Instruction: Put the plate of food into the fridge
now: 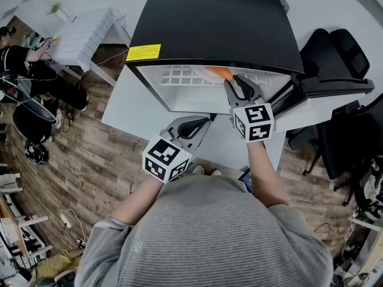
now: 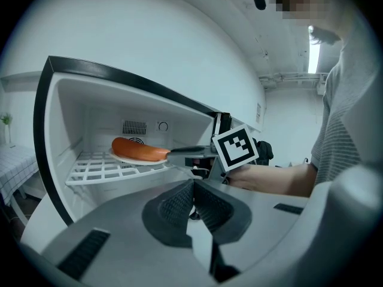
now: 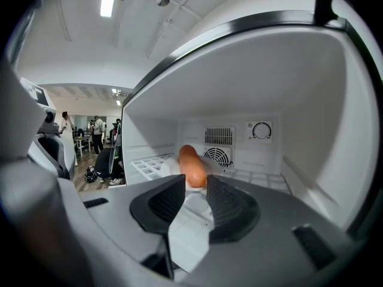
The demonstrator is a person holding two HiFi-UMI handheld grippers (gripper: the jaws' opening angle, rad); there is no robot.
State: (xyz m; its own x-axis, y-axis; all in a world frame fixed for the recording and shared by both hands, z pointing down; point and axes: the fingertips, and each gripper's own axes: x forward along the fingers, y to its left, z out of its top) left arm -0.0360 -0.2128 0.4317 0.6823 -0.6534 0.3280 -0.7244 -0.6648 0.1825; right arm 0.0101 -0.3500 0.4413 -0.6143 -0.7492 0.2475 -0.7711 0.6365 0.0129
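A: Why is the left hand-held gripper [image 2: 192, 196] closed on nothing, outside the fridge [image 1: 215, 23]?

B: Probably spare. The right hand-held gripper [image 3: 196, 193] has its jaws apart; just ahead, the plate [image 3: 169, 167] with sausage [image 3: 191, 163] rests on the wire shelf [image 3: 146, 163], seemingly delivered

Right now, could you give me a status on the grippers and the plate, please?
Left gripper shut, empty, outside the fridge. Right gripper open, at the plate. Plate with sausage resting on the wire shelf. Nothing in the way.
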